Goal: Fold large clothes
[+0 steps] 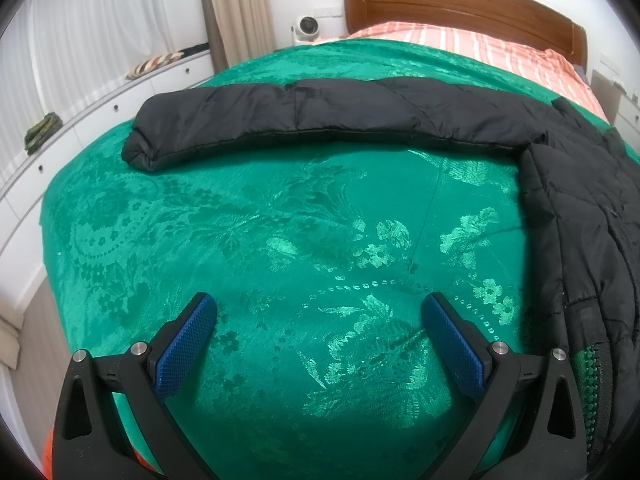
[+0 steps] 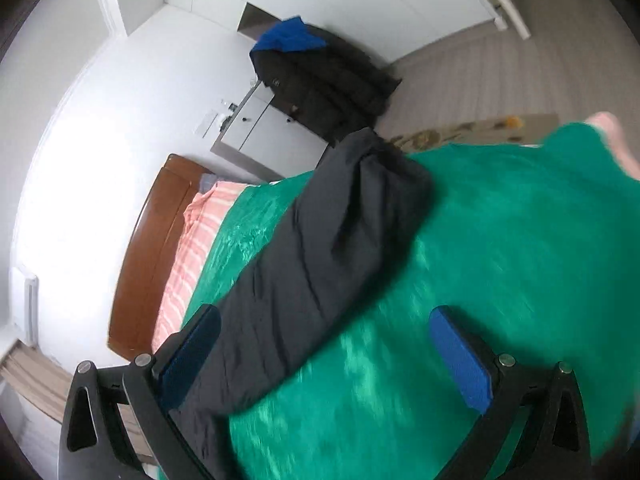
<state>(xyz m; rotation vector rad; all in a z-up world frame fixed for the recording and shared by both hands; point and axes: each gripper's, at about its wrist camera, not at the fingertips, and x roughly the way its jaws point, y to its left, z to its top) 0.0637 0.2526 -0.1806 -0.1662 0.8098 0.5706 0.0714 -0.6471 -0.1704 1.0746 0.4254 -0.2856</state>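
A black padded jacket (image 1: 572, 200) lies on the green bedspread (image 1: 280, 240). One sleeve (image 1: 304, 120) stretches flat to the left across the far part of the bed; the body runs down the right edge of the left wrist view. My left gripper (image 1: 320, 312) hovers open over bare bedspread, well short of the sleeve. In the tilted, blurred right wrist view, the other sleeve (image 2: 320, 256) lies across the bedspread (image 2: 480, 280) with its cuff far from me. My right gripper (image 2: 324, 328) is open above it, the left finger (image 2: 192, 344) over the sleeve's edge.
A wooden headboard (image 1: 460, 4) and striped pink sheet (image 1: 460, 40) sit at the bed's far end. White drawers (image 1: 60, 148) line the left wall. A dark coat with a blue garment (image 2: 320, 76) hangs by a white cabinet (image 2: 264, 128). A person's bare foot (image 2: 612, 140) shows at the right.
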